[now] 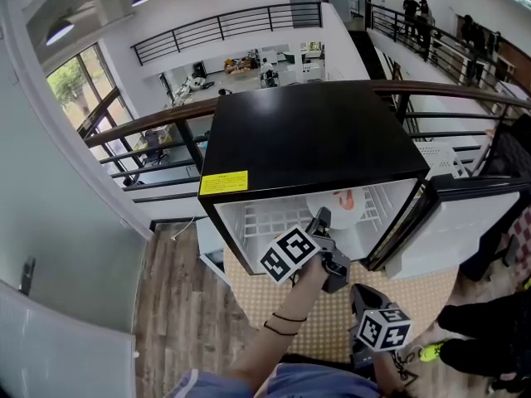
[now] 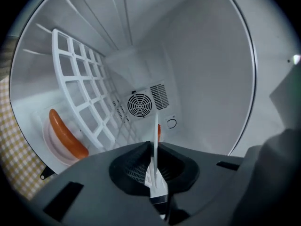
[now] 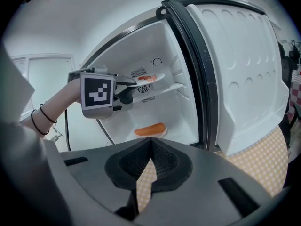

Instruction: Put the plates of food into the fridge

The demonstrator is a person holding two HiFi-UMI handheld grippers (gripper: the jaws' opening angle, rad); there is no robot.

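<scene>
Reaching into the open white mini fridge w/ a flat black top (image 1: 307, 139), the left gripper (image 1: 320, 220) has its jaws clamped on the rim of a round white plate carrying red food (image 1: 344, 210). In its own view the left gripper (image 2: 154, 160) shows that plate (image 2: 155, 126) edge-on, a thin white line pinched btwn the two dark pads, no gap on either side. Seen from the right gripper view, the left gripper (image 3: 133, 83) holds the plate (image 3: 151, 78) about level in the upper part of the fridge, just above the white wire shelf (image 3: 165, 88) (whether it touches the shelf can't be told).

A second white plate w/ a long orange sausage (image 3: 150, 130) sits on the fridge floor, under that shelf. The left gripper view catches it (image 2: 66, 135) beyond the shelf grid (image 2: 80, 88), and a round fan vent (image 2: 139, 104) shows on the back wall.

The right gripper (image 1: 360, 292) is outside the fridge, lower and nearer the person, over the tan checked mat (image 1: 332, 322). Its jaws (image 3: 149, 161) are pressed together w/ nothing btwn them. The white fridge door (image 3: 240, 69) stands wide open at the right.
</scene>
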